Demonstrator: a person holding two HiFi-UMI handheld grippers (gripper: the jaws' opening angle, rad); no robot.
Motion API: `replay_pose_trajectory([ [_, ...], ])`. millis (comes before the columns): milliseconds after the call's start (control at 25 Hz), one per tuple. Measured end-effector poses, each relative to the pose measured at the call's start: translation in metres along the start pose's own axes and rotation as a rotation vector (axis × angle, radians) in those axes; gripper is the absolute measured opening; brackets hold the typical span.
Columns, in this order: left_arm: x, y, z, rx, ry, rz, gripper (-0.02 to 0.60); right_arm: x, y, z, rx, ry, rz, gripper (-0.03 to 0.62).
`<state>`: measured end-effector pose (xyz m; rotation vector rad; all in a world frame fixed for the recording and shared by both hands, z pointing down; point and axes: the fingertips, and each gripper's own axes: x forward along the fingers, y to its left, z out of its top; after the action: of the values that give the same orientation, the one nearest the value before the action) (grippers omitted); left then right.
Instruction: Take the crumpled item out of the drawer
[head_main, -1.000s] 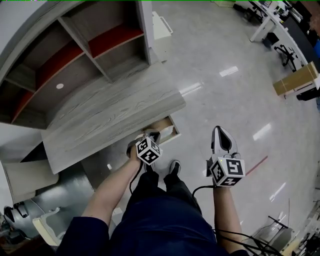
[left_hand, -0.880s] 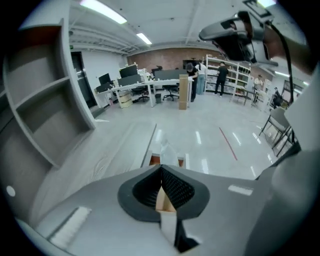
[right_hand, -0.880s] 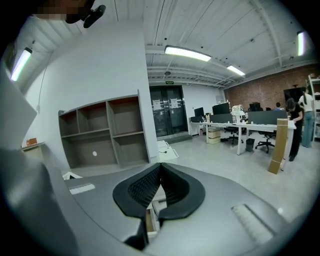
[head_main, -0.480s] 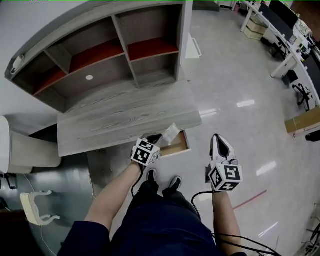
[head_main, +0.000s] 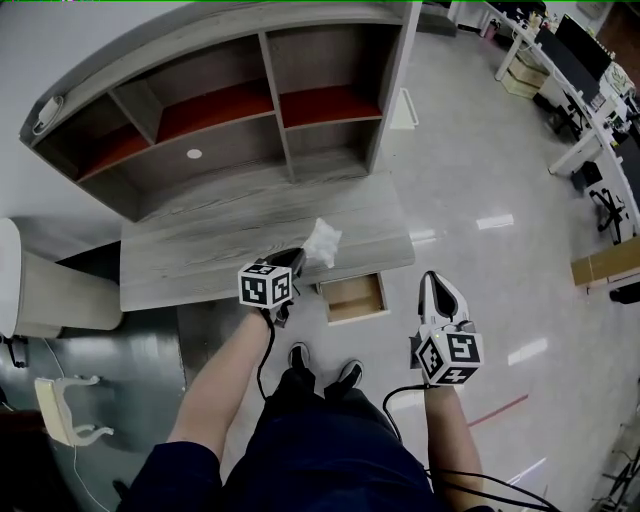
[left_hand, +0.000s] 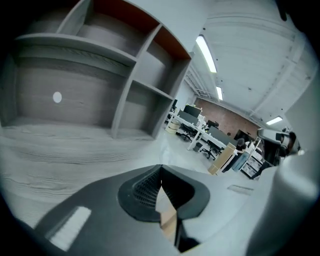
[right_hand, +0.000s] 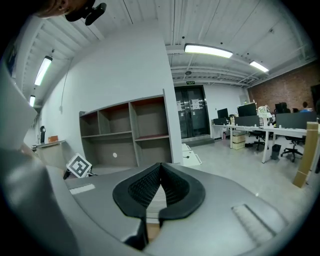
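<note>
A glossy pale floor (head_main: 480, 150) spreads around a grey wood table (head_main: 220, 240) that carries open shelves (head_main: 230, 110) with red-backed bays. In the head view the drawer (head_main: 355, 298) under the table's front edge stands pulled out, its tan inside bare. The left gripper (head_main: 298, 260) is up over the table's front part, with the item (head_main: 323, 241) at its tip: a small white wad, creased and bunched like paper or tissue, clear of the drawer. The right gripper (head_main: 434, 280) hangs apart over the floor. In the left gripper view the fingers (left_hand: 137, 190) are pressed together at their tips; the item itself cannot be made out there. In the right gripper view the fingers (right_hand: 140, 192) meet with nothing between them, facing the shelves and distant desks (right_hand: 260, 130).
</note>
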<state>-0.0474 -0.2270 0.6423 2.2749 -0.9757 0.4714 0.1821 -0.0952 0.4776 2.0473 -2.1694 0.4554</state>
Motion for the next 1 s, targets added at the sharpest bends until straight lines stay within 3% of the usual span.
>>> replay_pose_trajectory([
  [280,0.03,0.063,0.004,-0.097,0.042,0.001,0.005,0.009,0.003,-0.006,0.011,0.037,-0.078,0.006],
  [480,0.056,0.1,-0.013,-0.158,0.114,0.016,0.006,0.01,0.006,-0.012,0.023,0.064,-0.135,0.006],
  [680,0.069,0.121,-0.022,-0.138,0.142,0.056,0.011,0.013,0.008,-0.016,0.031,0.074,-0.177,0.006],
  [800,0.07,0.124,-0.02,-0.12,0.136,0.077,0.066,0.015,0.008,-0.013,0.031,0.068,-0.185,0.006],
  [1000,0.053,0.129,0.009,-0.063,0.059,0.143,0.089,0.017,0.003,-0.004,0.03,0.042,-0.186,0.006],
])
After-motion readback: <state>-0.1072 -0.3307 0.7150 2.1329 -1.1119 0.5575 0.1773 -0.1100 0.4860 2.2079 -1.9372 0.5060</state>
